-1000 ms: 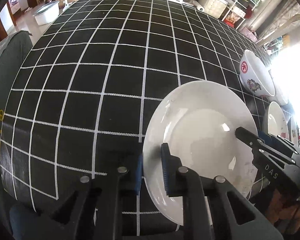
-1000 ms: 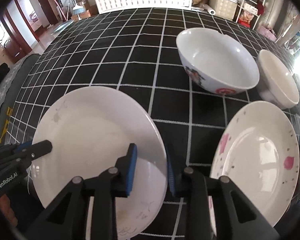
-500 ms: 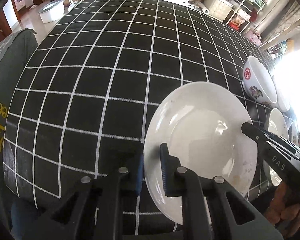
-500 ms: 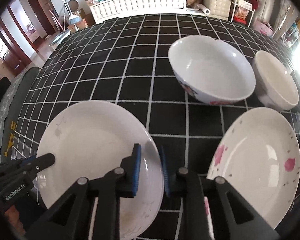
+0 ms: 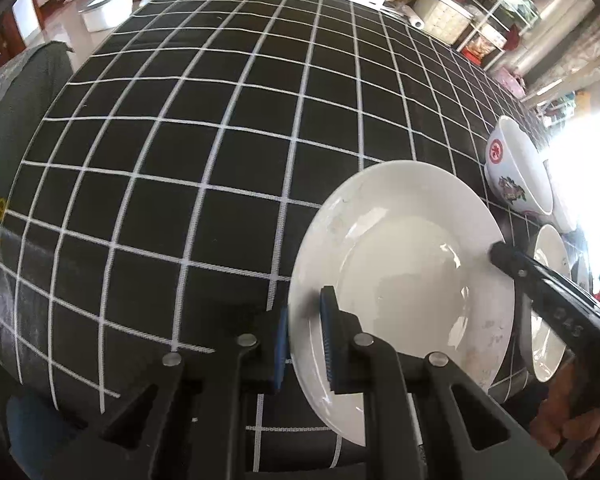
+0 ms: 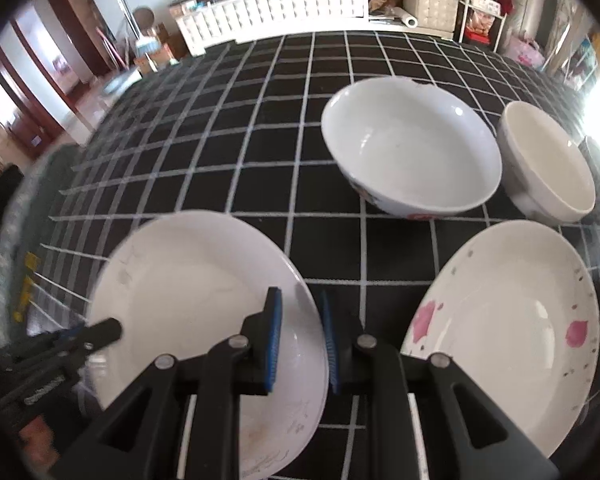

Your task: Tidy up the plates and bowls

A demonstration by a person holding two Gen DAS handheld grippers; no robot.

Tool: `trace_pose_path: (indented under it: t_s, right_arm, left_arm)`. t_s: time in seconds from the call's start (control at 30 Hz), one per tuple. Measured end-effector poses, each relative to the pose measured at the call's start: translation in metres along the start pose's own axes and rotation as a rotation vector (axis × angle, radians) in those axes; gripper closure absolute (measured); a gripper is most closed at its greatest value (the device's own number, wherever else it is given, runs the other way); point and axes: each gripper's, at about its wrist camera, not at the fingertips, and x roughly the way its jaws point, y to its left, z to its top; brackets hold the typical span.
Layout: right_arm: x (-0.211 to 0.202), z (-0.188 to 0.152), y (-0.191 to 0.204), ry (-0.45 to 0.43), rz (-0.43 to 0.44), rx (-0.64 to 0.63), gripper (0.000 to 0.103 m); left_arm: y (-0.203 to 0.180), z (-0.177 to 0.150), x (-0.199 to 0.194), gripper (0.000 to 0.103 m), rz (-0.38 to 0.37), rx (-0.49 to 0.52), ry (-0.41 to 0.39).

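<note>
Gripping opposite edges of one plain white plate [image 5: 404, 272], both tools are clamped on its rim. In the left wrist view the left gripper [image 5: 304, 344] sits at the lower centre of the frame, its blue-padded jaws pressed together on the plate's near-left rim, one pad under the rim and one over it. The plate fills the lower right of that frame, tilted, with its far edge over the black, white-gridded cloth of the bench [image 5: 172, 152]. The right gripper [image 5: 540, 280] reaches in from the right edge of the frame and meets the plate's right rim.

In the right wrist view the right gripper [image 6: 300, 340] stands at the lower centre, its jaws closed on the plate's [image 6: 188, 288] right rim, one blue pad on top and the other just outside the edge. The left gripper [image 6: 76, 336] enters from the lower left and holds the opposite rim.

To the right of the held plate, a flowered plate [image 6: 512, 320] with pink blossoms lies flat on the cloth in the lower right. Beyond it, in the upper right, a large white bowl [image 6: 412, 148] with a painted outside stands upright, and a smaller white bowl [image 6: 548, 160] stands just beside it, nearer the frame's right edge.
</note>
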Motion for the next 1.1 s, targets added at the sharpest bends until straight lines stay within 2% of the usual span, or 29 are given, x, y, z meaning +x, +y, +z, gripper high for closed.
trace_pose_path:
  t_s: [0.07,0.23,0.47,0.63,0.87,1.1]
  right_arm:
    - [-0.011,0.002,-0.006,-0.020,0.021,0.012,0.079]
    - [-0.047,0.002,-0.026,-0.082,0.006,0.019,0.079]
    - [-0.076,-0.010,-0.064,-0.119,-0.031,0.070,0.079]
    - [-0.087,-0.022,-0.091,-0.123,-0.052,0.099,0.079]
    - [-0.098,-0.040,-0.128,-0.124,-0.068,0.126,0.079]
    - [-0.103,-0.052,-0.159,-0.125,-0.094,0.148,0.079]
  left_arm:
    - [0.001,-0.002,-0.012,0.090,0.020,0.005,-0.041]
    - [-0.008,-0.002,-0.043,0.090,-0.007,0.006,-0.110]
    - [-0.066,-0.012,-0.071,0.090,-0.038,0.117,-0.154]
    - [-0.109,-0.025,-0.072,0.090,-0.068,0.191,-0.151]
    - [-0.163,-0.043,-0.053,0.090,-0.104,0.287,-0.110]
    - [-0.191,-0.051,-0.037,0.090,-0.122,0.310,-0.071]
